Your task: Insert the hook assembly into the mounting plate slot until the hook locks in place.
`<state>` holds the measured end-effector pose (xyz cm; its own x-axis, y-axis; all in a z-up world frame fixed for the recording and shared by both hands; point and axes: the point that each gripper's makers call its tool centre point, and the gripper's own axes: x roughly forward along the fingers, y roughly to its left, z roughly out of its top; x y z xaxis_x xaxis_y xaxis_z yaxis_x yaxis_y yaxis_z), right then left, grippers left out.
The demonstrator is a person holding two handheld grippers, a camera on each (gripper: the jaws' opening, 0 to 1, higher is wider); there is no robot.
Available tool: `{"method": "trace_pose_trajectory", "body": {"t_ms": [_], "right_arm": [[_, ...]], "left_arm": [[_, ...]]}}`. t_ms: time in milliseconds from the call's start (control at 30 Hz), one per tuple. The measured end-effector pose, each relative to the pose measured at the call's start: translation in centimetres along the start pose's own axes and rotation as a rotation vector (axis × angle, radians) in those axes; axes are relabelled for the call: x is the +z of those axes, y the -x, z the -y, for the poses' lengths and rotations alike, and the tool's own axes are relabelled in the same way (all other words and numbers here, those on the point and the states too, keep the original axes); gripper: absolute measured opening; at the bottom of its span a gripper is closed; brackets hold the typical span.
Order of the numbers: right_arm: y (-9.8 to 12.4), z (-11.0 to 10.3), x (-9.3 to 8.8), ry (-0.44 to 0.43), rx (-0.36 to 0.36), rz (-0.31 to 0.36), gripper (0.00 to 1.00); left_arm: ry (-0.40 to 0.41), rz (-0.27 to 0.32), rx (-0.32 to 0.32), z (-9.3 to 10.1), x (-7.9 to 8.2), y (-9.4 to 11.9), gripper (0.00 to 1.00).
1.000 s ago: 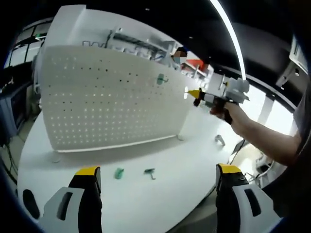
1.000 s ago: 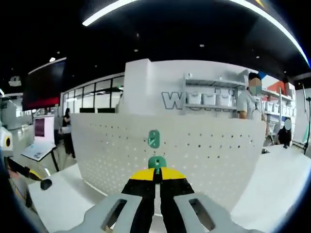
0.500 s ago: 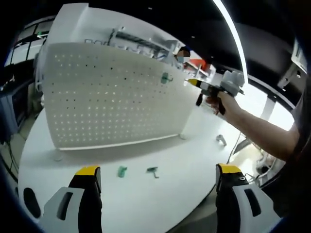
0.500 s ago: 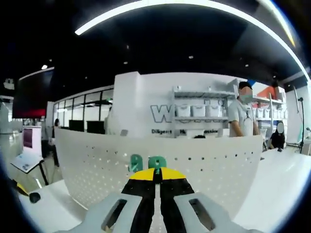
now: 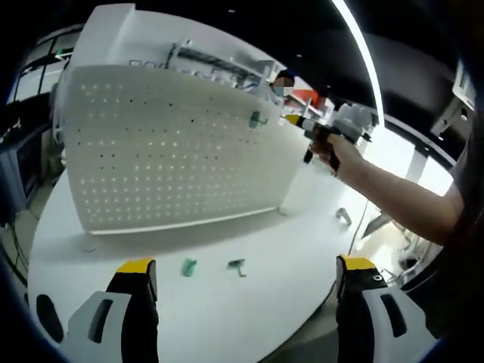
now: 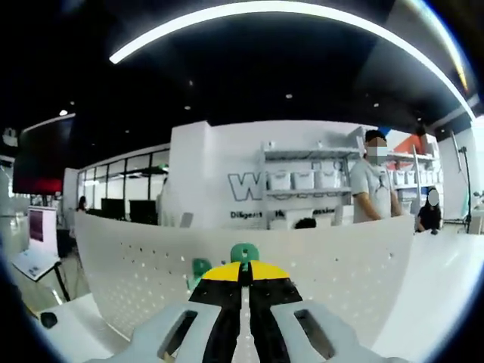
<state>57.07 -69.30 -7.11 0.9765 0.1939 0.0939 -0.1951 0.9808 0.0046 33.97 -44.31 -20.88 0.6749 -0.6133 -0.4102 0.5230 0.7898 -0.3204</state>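
A white perforated mounting plate (image 5: 174, 151) stands upright on the round white table (image 5: 151, 249). One green hook (image 5: 257, 119) hangs on it near its upper right. My right gripper (image 5: 293, 120), held by a hand, sits just right of that hook near the plate's top edge. In the right gripper view my right gripper (image 6: 243, 268) is shut on a green hook assembly (image 6: 243, 252), close to the plate (image 6: 340, 257) and beside the mounted hook (image 6: 200, 266). My left gripper (image 5: 247, 265) stands open low over the table, nothing between its fingers.
Two loose green hooks (image 5: 187, 266) (image 5: 237, 265) lie on the table in front of the plate. A small metal part (image 5: 342, 217) lies at the right near the table's edge. Behind the plate stand shelves (image 6: 306, 178) and a person (image 6: 374, 189).
My right gripper has risen with the green hook toward the plate's top edge, ending just right of the mounted hook. The left gripper has stayed put.
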Motion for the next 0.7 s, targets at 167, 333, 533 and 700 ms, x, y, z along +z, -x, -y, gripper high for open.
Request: {"method": "trace_pose_trajectory", "body": {"t_ms": [167,333,533,700], "right_arm": [[-0.5,-0.4,0.1,0.007,-0.001,0.010,0.00],[-1.2,-0.6,0.1,0.015,-0.004,0.021,0.00],[-1.6,-0.5,-0.6,0.003,-0.016,0.008,0.00],[-1.9,-0.5,-0.9,0.020,-0.021,0.004,0.00]], "left_arm": [[0.000,-0.006,0.001,-0.1,-0.1,0.0,1.00],[0.019,0.013,-0.010,0.1,0.3,0.2,1.00],[0.019,-0.003,-0.002,-0.2,-0.1,0.2,1.00],[0.024,-0.002,0.001,-0.3,-0.1,0.2,1.00]]}}
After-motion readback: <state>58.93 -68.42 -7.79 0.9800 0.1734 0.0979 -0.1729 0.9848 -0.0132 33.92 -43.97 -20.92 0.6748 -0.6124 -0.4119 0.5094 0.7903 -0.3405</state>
